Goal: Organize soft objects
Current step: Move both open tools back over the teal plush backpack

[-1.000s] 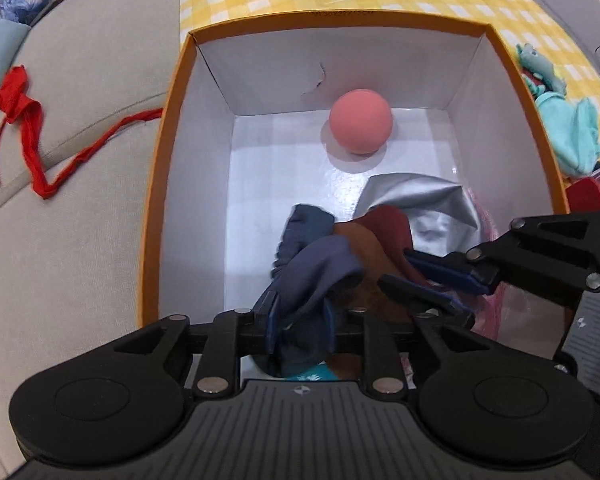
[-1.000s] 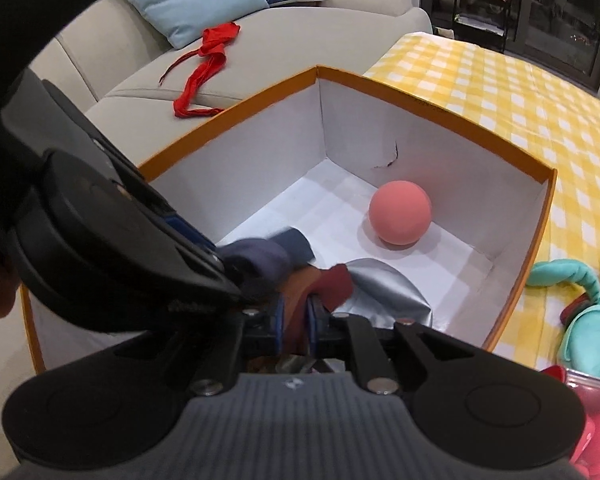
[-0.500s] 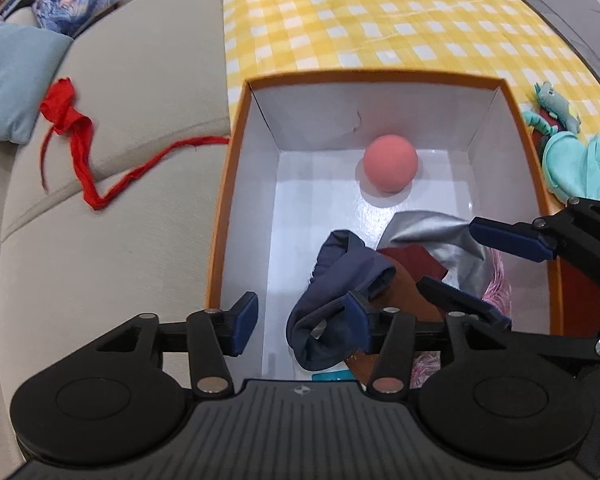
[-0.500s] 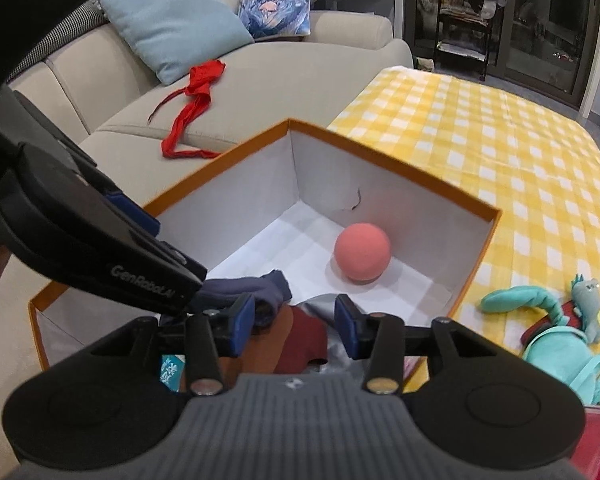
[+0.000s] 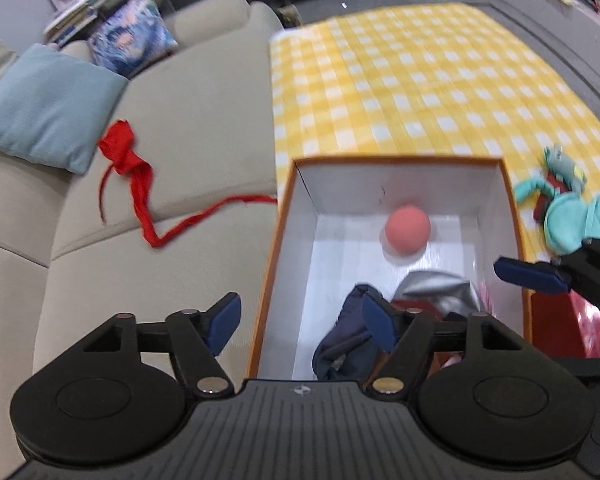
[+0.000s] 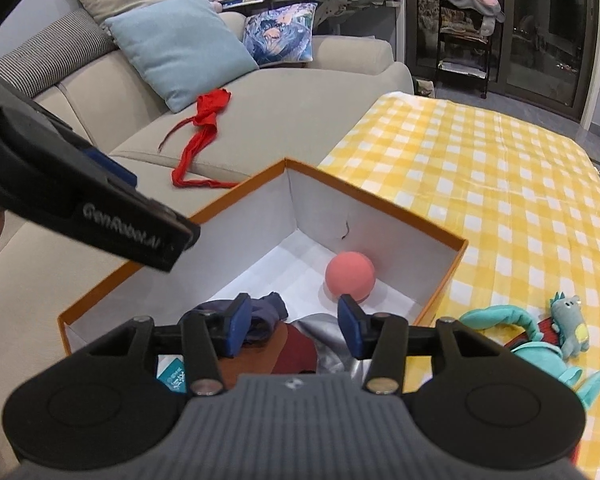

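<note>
An orange box (image 5: 278, 240) with white walls holds a pink ball (image 5: 407, 230), a navy cloth (image 5: 348, 344), a silver cloth (image 5: 440, 286) and a brown and maroon piece (image 6: 292, 348). My left gripper (image 5: 300, 322) hangs over the box's left rim. Its jaws are opening, with nothing between them. My right gripper (image 6: 295, 322) is above the box's near end, its jaws also opening and empty. The navy cloth (image 6: 266, 314) lies loose beneath it, near the pink ball (image 6: 350, 274). A red cloth strip (image 5: 136, 176) lies on the sofa. A teal plush (image 6: 540, 336) lies on the table.
The box sits between a beige sofa (image 5: 180, 120) and a yellow checked tablecloth (image 5: 420, 92). A light blue cushion (image 6: 180, 48) and a printed cushion (image 6: 280, 32) lean on the sofa back. Something pink (image 5: 592, 328) lies right of the box.
Both grippers have let go of the cloth pile, opened and risen out of the box. The navy cloth now lies loose on the pile.
</note>
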`<state>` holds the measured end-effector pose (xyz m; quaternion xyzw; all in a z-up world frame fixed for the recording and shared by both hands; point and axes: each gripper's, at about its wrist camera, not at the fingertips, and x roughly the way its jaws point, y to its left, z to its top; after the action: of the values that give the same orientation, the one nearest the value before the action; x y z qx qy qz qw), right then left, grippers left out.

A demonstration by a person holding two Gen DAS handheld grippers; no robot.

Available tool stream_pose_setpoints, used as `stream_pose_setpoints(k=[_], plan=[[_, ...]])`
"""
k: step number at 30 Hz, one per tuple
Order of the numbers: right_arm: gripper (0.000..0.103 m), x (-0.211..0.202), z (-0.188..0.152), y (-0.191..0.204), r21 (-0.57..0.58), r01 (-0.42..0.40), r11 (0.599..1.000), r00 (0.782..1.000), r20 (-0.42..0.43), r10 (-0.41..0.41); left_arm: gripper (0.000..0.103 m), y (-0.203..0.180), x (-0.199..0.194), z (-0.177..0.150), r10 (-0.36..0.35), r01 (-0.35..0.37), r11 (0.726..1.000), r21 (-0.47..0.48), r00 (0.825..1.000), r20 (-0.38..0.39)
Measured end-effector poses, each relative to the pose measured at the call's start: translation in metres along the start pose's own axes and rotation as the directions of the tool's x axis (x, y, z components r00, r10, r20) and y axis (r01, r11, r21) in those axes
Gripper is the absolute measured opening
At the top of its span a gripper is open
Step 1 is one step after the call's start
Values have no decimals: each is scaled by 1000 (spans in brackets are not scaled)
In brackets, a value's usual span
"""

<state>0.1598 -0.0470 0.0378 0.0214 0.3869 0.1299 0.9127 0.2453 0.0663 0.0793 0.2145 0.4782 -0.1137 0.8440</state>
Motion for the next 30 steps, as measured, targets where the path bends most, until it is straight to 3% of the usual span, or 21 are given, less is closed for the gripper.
stream_pose_setpoints(k=[6, 19, 30], plan=[[50, -21, 3, -20, 23, 4, 1000, 1000, 22, -4, 82, -15, -13, 7, -10, 10, 1000, -7, 1000, 29], [53, -65, -5, -82, 61, 56, 997, 998, 33, -58, 85, -89, -36, 24, -77, 65, 990, 121, 993, 89], [55, -101, -22, -162, 175, 136, 975, 989, 42, -145, 85, -151, -44, 42, -118, 95, 976, 196, 988, 105]])
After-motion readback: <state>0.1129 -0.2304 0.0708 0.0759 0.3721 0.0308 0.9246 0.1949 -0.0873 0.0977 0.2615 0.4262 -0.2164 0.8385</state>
